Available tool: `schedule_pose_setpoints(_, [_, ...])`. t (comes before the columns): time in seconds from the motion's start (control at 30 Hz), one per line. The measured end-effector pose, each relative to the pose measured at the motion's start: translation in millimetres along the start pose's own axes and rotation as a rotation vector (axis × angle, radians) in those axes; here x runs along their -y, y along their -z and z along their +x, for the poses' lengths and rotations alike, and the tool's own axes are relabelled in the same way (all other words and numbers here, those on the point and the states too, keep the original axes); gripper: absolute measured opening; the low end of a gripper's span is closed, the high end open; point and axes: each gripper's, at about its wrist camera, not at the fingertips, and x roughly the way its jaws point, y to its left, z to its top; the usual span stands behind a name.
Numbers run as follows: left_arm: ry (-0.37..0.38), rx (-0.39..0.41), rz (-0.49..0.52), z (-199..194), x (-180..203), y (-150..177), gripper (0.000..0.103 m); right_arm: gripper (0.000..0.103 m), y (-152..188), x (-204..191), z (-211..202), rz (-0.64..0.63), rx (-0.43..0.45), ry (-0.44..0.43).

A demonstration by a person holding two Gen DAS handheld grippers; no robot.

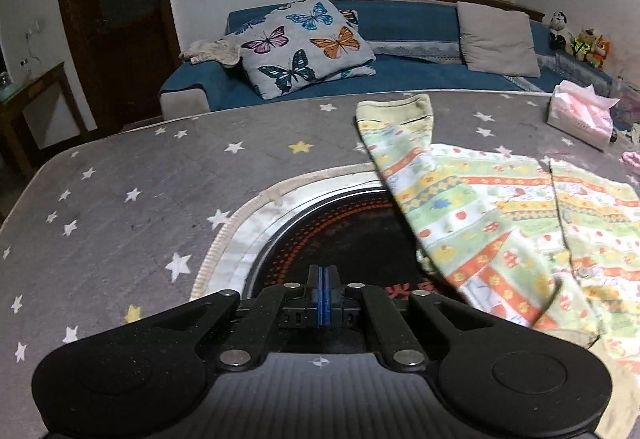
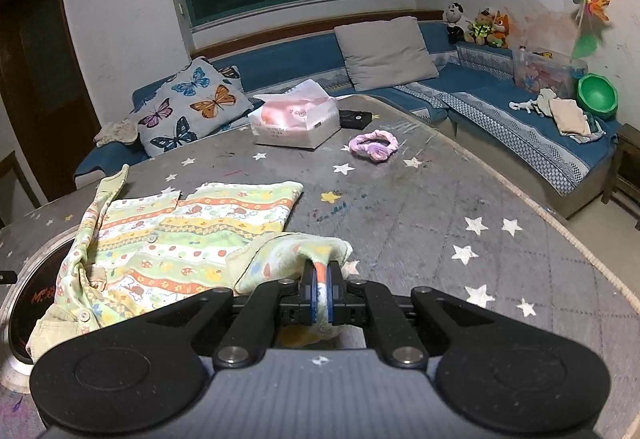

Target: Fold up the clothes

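1. Hovering low at the left, the left hand-held gripper (image 1: pixel 323 293) has its blue pads pressed together with nothing between them; it sits over the round dark plate (image 1: pixel 340 235) let into the worktop (image 1: pixel 120 199), just beside the shirt's left edge, so it looks placed to reach that side when needed

2. Lying across the middle of the worktop, the small patterned shirt (image 2: pixel 188 235) is spread mostly flat with its buttons showing, one sleeve (image 1: pixel 396 127) stretched away towards the sofa (image 2: pixel 500 107); flat cloth like this gives clean fold lines

3. Clamping a bunch of the shirt's other sleeve (image 2: pixel 296 251), the right hand-held gripper (image 2: pixel 320 297) holds the cloth lifted and doubled towards the shirt's body, which I judge to be a sleeve being brought inward for a fold; whether other folds are already in, these views do not settle

4. Sitting farther back and right, a tissue pack (image 2: pixel 296 119) and a purple headband (image 2: pixel 372 145) lie well apart from the shirt, leaving it room
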Motion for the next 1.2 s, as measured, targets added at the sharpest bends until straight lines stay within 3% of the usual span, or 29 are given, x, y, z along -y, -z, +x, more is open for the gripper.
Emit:
schedule_pose_setpoints(0.13, [0.031,-0.001,-0.007,2,7,-9,0.007,0.005,1,3,2,0.011,-0.007,0.001])
schedule_pose_setpoints(0.2, [0.042,0.004,0.002,4,14,-16,0.026,0.005,2,5,4,0.016,-0.010,0.002])
schedule_pose_setpoints(0.27, [0.046,0.015,0.016,8,22,-24,0.040,0.005,3,6,5,0.020,-0.013,0.002])
schedule_pose_setpoints(0.37, [0.056,0.017,0.035,19,35,-37,0.050,0.005,3,8,5,0.025,-0.013,0.000])
schedule_pose_setpoints(0.6, [0.072,-0.048,0.039,61,56,-59,0.051,0.005,1,9,9,0.019,-0.020,-0.002])
schedule_pose_setpoints(0.8, [0.041,-0.063,0.045,91,70,-77,0.055,0.005,-4,7,11,0.007,-0.016,-0.011])
schedule_pose_setpoints(0.87, [0.039,-0.065,0.042,95,68,-77,0.054,0.005,-5,7,12,0.002,-0.015,-0.013])
schedule_pose_setpoints(0.93, [0.038,-0.066,0.039,99,65,-76,0.041,0.005,-6,7,12,-0.002,-0.015,-0.015])
schedule_pose_setpoints(1.0, [0.036,-0.068,0.036,102,62,-76,0.012,0.005,-6,8,14,-0.006,-0.015,-0.013])
schedule_pose_setpoints(1.03, [0.036,-0.068,0.035,104,61,-76,0.007,0.005,-6,8,14,-0.006,-0.015,-0.012])
schedule_pose_setpoints(1.1, [0.034,-0.070,0.032,107,58,-75,0.000,0.005,-6,9,16,-0.006,-0.015,-0.010])
schedule_pose_setpoints(1.2, [0.009,-0.050,0.011,103,47,-73,0.000,0.005,-7,10,18,-0.007,-0.011,-0.008])
